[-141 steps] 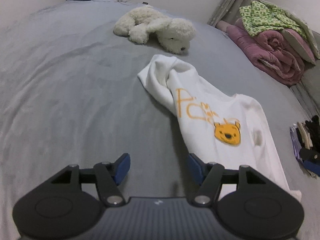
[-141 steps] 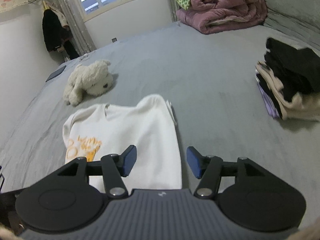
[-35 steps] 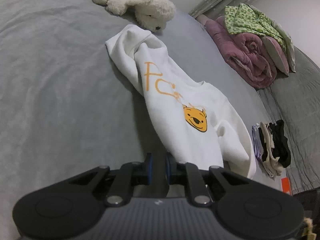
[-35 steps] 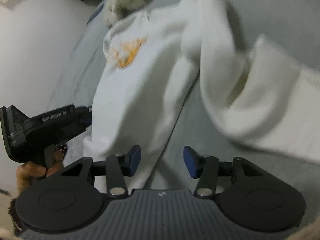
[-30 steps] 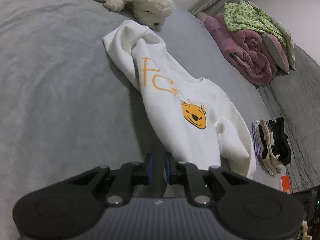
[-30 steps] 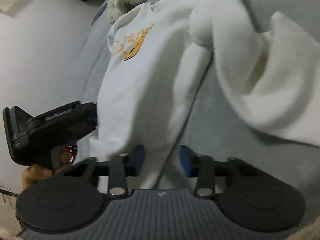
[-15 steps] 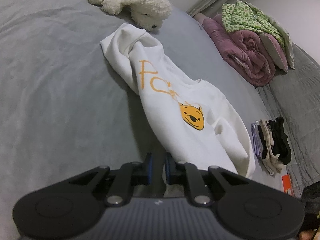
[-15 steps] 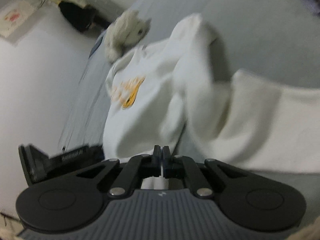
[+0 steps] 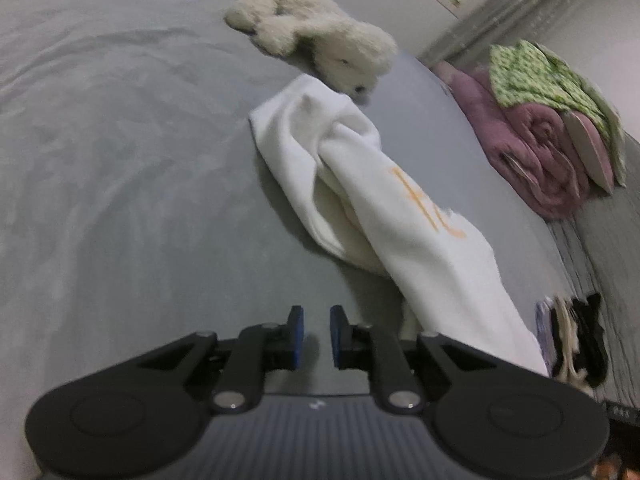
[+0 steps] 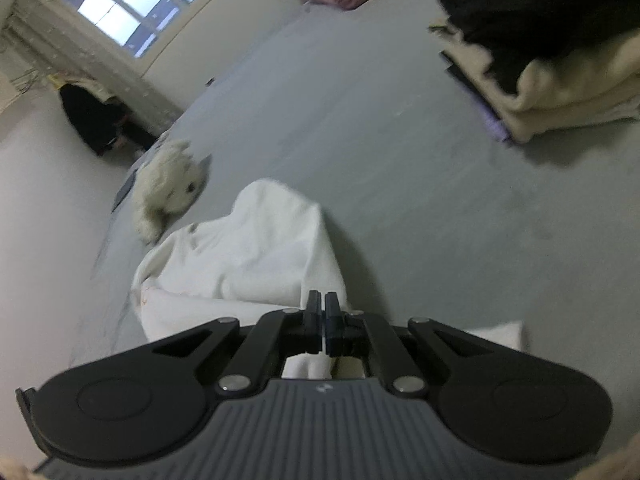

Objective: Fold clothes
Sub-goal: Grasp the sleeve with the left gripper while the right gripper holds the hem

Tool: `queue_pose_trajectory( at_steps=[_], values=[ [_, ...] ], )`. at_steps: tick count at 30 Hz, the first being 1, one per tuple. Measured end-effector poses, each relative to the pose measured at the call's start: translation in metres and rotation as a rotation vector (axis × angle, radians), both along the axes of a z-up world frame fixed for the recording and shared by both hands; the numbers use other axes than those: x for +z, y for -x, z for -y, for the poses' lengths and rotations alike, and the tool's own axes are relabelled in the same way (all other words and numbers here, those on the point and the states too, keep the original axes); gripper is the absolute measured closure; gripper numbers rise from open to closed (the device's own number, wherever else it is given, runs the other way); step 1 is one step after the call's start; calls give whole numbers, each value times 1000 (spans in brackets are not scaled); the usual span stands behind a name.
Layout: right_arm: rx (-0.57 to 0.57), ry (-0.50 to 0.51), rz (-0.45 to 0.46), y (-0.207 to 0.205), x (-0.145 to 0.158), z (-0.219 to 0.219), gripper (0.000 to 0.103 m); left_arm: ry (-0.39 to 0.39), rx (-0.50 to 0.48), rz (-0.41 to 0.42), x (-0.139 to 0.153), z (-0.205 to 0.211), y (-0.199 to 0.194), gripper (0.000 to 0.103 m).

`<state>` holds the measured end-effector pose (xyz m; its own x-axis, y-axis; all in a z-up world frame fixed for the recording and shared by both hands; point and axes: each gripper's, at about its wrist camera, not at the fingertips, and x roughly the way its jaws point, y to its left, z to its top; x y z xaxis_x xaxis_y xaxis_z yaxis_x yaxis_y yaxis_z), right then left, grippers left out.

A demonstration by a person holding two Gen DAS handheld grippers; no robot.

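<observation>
Two claws are in play on one white sweatshirt [image 9: 404, 216] lying bunched on the grey bed [image 9: 120, 160], just near of the plush dog [image 9: 320, 44]. My right claw [image 10: 322, 328] is pinched together on the near edge of the fabric, which drapes away from it toward the far left — I judge that is to lift and spread the garment for folding. My left claw [image 9: 316, 338] is opening, its jaws a narrow gap apart with nothing between them; the cloth passes just to its right. Folded clothes [image 10: 560, 80] wait far right.
</observation>
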<state>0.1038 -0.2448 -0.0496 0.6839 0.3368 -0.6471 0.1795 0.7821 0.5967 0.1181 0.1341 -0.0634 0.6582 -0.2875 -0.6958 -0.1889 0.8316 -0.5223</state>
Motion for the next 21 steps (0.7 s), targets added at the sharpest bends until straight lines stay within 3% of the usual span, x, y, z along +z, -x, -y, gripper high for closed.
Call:
queue_pose_trajectory(
  at_steps=[9,12,16,21],
  values=[
    [16,11,-33,-18,-13,-8,101,47,85,38,-19,8,-29,85],
    [27,9,-39,-16,-13,-3,101,34,109,59,-20,10,-36,86],
    [37,9,-44,-14,-11,4,101,-11,125,76,-22,13,-42,98],
    [42,16,-41,-14,-10,2,101,-54,125,86,-18,17,-42,99]
  ],
)
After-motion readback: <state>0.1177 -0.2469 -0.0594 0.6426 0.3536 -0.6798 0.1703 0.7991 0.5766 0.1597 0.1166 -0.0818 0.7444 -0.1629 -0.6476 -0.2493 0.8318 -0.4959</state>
